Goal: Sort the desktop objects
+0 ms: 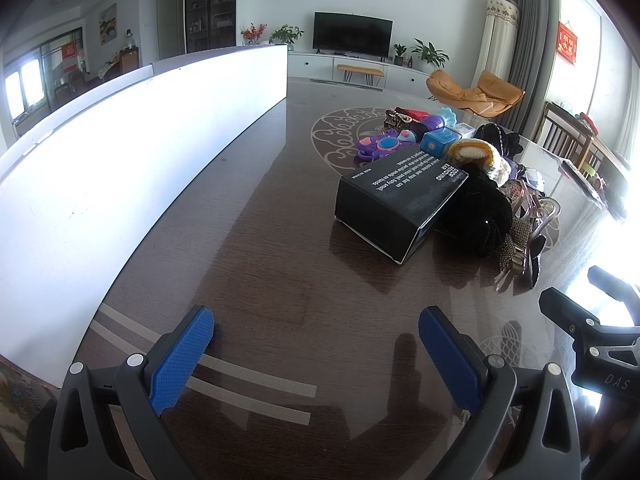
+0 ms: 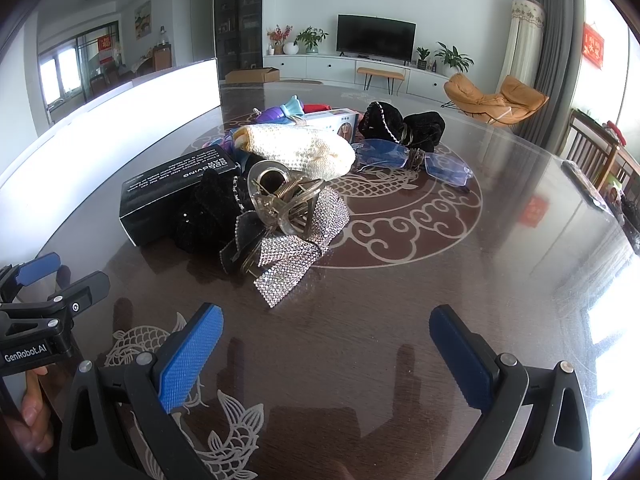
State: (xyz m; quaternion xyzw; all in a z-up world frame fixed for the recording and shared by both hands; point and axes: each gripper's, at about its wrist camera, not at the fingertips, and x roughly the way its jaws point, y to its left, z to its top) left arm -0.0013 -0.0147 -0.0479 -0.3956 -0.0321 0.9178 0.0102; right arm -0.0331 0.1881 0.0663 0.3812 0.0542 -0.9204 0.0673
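Clutter sits heaped mid-table, unsorted: a black box (image 2: pixel 176 196), a rhinestone bow clip (image 2: pixel 296 240), a cream knit piece (image 2: pixel 304 150), blue glasses (image 2: pixel 412 160), purple toys (image 1: pixel 380 146). The left gripper (image 1: pixel 316 354) and right gripper (image 2: pixel 326 356) hover near it, both spread wide and empty. Sorting appears not yet begun.

A home living room is shown. A flat-screen TV (image 2: pixel 375 37) is seen on a long white low cabinet (image 2: pixel 340 68) w/ potted plants (image 2: pixel 453 57) alongside. An orange lounge chair (image 2: pixel 495 99) is placed by grey curtains (image 2: pixel 554 48). Red paper decorations (image 2: pixel 593 45) are hung at the window. A dark glossy table (image 2: pixel 400 280) w/ cloud and fish patterns is set in front.
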